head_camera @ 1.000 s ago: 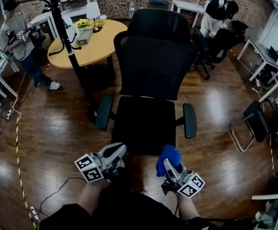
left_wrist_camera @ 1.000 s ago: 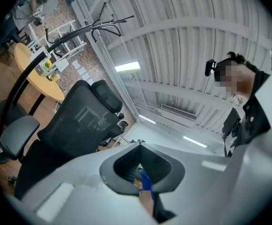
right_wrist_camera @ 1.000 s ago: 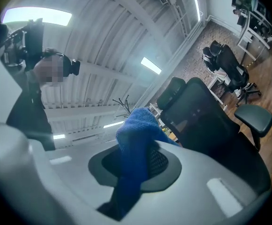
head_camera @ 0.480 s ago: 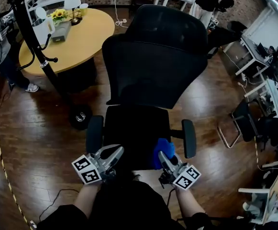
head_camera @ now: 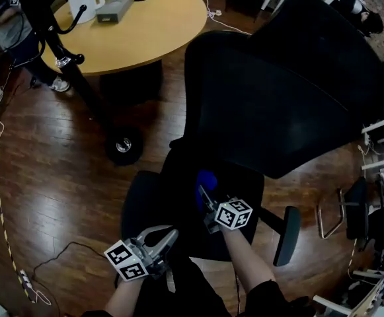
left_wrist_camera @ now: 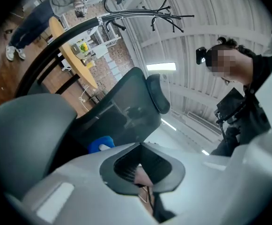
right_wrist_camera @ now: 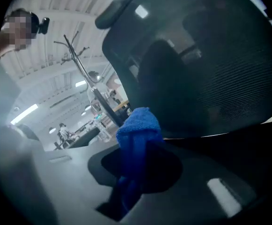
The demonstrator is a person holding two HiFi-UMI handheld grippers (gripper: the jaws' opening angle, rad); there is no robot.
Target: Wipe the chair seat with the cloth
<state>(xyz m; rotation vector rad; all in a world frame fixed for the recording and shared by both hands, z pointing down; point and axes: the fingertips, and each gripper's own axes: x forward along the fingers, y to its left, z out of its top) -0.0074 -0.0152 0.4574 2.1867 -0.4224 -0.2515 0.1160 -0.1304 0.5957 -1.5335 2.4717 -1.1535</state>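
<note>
The right gripper (head_camera: 203, 191) is clamped on a bunched blue cloth (head_camera: 206, 179), while the left gripper (head_camera: 169, 235) hangs back near the person's lap with its jaws closed on nothing. The big black office chair (head_camera: 291, 104) stands turned at an angle to the person, its tall mesh back filling the right gripper's outlook. Below it the seat (head_camera: 178, 207) is a dark padded slab that looks firm enough to take pressure. The cloth is over the middle of that seat, though I can't tell from here whether it is touching. It looks soft, light and limp, so it should flop unless held by a thick fold. A wad pokes out past the jaw tips, which is the part to press down and drag.
</note>
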